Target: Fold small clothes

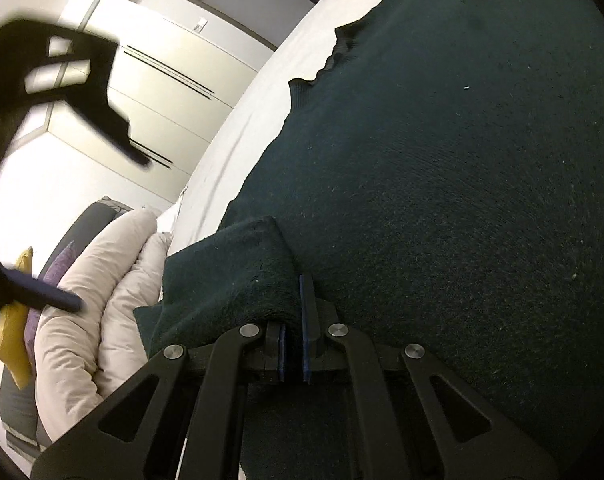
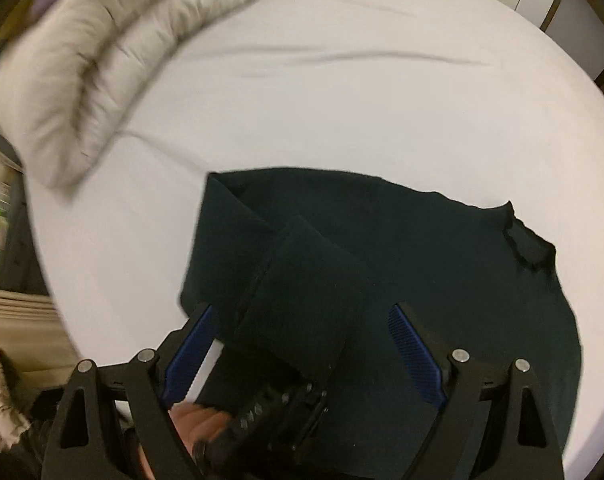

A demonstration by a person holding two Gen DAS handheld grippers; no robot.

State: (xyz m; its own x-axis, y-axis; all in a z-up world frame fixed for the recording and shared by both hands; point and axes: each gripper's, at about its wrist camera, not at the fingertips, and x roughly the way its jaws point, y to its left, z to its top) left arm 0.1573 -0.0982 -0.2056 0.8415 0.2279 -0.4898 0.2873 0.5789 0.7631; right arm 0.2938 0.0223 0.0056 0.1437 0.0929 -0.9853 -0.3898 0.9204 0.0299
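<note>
a dark green sweater (image 2: 442,264) lay spread on a white bed (image 2: 342,100), beside a pale duvet (image 2: 102,52). the left gripper (image 1: 293,320) had its jaws clenched on a folded sleeve (image 1: 230,276) at the sweater's edge. the right gripper (image 2: 302,344) hovered above with jaws released, the sleeve passing between them.

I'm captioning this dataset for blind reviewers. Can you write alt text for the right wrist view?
The open right gripper hovers over a dark green garment lying on a white bed sheet, one folded flap between its blue-padded fingers. The left gripper shows just below, clamping that flap. A beige duvet is bunched at upper left.
</note>
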